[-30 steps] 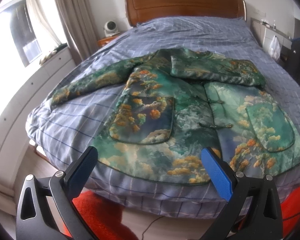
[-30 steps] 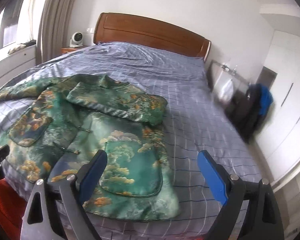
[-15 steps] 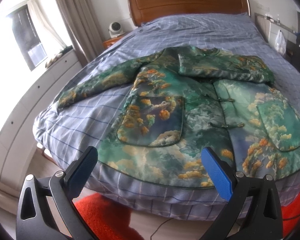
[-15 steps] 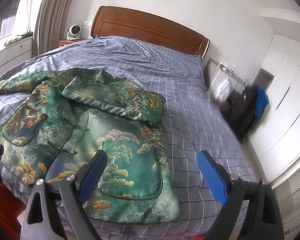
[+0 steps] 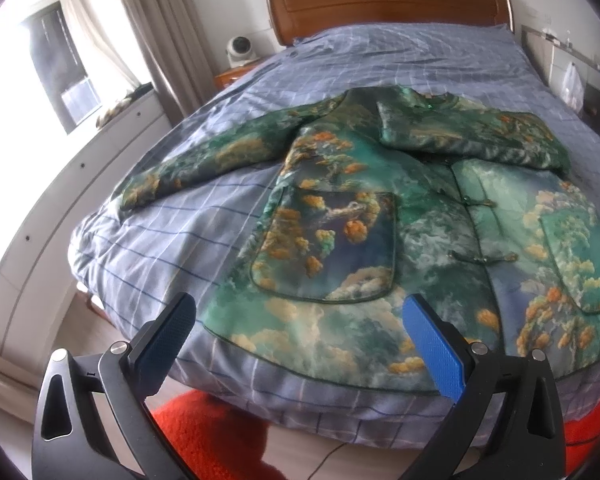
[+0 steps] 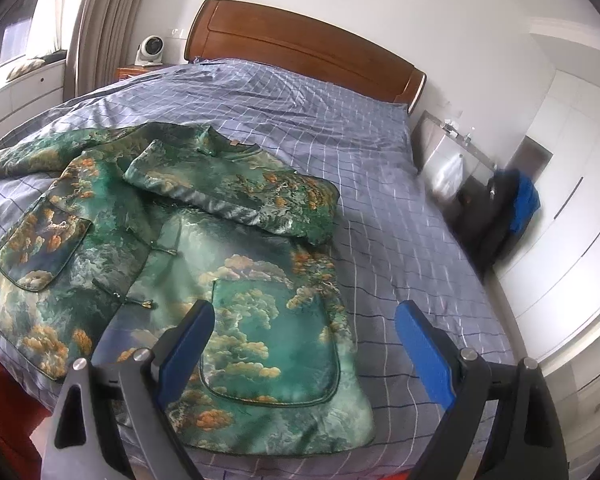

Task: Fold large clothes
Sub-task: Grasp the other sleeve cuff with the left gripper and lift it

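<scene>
My left gripper (image 5: pixel 296 320) and right gripper (image 6: pixel 304 320) hang wide open, empty. The jacket (image 5: pixel 380 216) lies on the bed (image 6: pixel 340 128), at twelve o'clock. Its slippery fabric could slide off if I pinch too shallow.

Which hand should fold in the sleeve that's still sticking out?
Probably the left. The outstretched sleeve lies on the left gripper's side of the jacket; the right gripper faces the side already folded.
</scene>
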